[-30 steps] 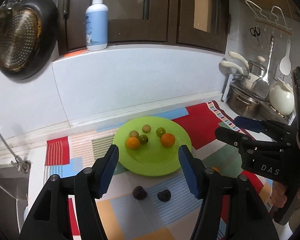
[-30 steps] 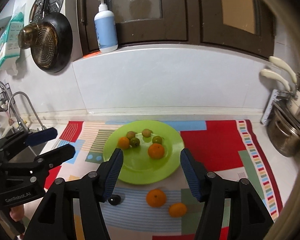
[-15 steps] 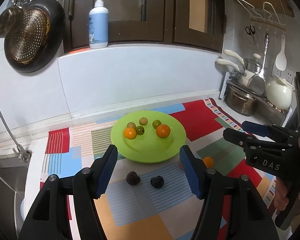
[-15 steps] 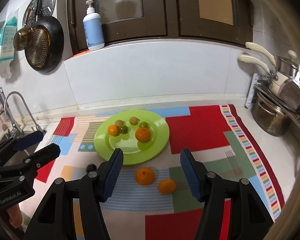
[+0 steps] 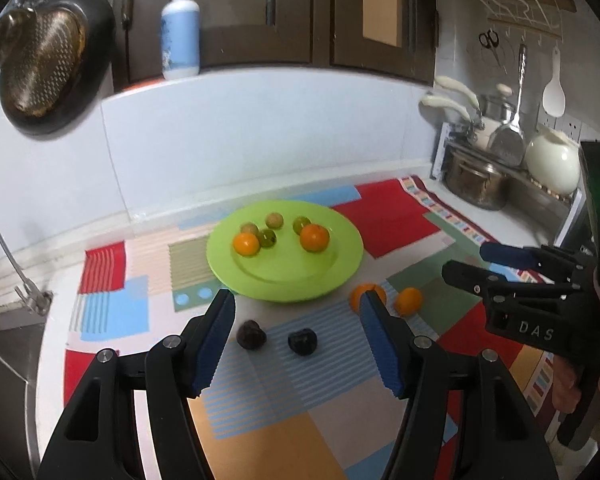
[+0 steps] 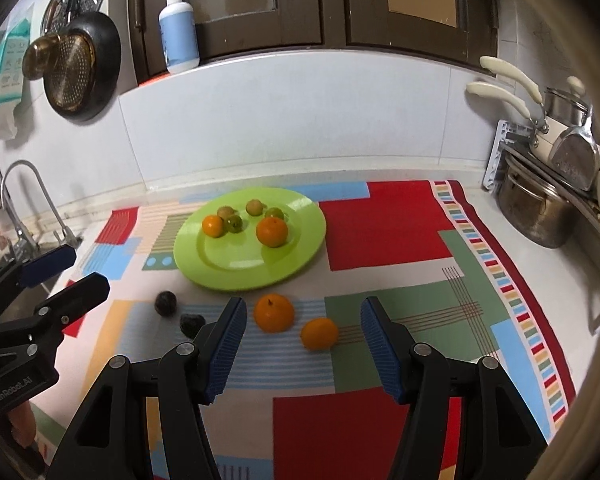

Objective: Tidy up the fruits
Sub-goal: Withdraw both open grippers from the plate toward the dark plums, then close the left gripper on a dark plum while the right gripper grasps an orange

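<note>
Both grippers have drawn back from the green plate point(image 6: 304, 256) and sunk lower since a second ago, so the loose fruit in front of the plate now shows between their jaws. The left gripper point(image 5: 298, 302) hangs with its jaws apart and nothing between the blue pads; the right gripper point(image 6: 302, 308) is likewise parted and empty, held above the surface.

Just before the right gripper, on the patterned mat point(image 6: 388, 224), lie two oranges off the plate: the larger orange point(image 6: 274, 313) close against the plate's near rim, the smaller orange point(image 6: 319, 333) just to its right and a little further from the plate. To the left of these, also on the mat and nearer than the plate, sit two dark fruits point(image 5: 251, 334), side by side and apart from each other, right in front of the left gripper.

On the plate are two oranges point(image 6: 272, 232) and four small greenish fruits point(image 6: 254, 207), clustered toward its far side.

Beyond the plate rises the white wall, with a pump bottle point(image 6: 178, 34) on the ledge above. Left of the plate a tap point(image 6: 32, 196) curves over the sink; right of it, steel pots point(image 6: 540, 216) stand in the corner.
</note>
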Action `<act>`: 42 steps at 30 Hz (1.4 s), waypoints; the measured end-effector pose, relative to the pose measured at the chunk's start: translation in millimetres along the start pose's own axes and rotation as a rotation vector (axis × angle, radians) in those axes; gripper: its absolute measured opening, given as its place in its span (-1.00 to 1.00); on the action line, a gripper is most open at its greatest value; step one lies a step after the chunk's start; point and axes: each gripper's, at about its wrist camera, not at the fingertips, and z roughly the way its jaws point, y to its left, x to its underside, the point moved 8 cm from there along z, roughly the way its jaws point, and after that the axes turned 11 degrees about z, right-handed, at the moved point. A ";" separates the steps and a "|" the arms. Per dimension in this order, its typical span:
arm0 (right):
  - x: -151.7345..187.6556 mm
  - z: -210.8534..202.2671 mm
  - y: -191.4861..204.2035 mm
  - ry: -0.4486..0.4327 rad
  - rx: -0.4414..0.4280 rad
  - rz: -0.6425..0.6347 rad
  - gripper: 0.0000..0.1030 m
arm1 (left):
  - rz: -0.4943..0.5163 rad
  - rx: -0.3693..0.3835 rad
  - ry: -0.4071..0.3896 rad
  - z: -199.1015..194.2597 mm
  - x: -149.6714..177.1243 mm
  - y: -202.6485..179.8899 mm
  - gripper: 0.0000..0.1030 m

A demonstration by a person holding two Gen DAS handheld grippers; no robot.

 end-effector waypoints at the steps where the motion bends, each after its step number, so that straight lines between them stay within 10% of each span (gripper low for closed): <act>1: 1.5 1.6 -1.0 0.003 0.002 -0.004 0.17 | 0.000 0.004 0.007 2.7 2.0 -0.9 0.24; 26: 46.2 74.0 -20.5 0.216 -0.024 -0.023 0.15 | -0.008 0.086 0.222 82.8 52.0 -20.3 0.22; 42: 50.0 105.7 -26.8 0.288 -0.043 0.012 -0.12 | -0.036 0.104 0.296 119.0 54.1 -19.6 -0.17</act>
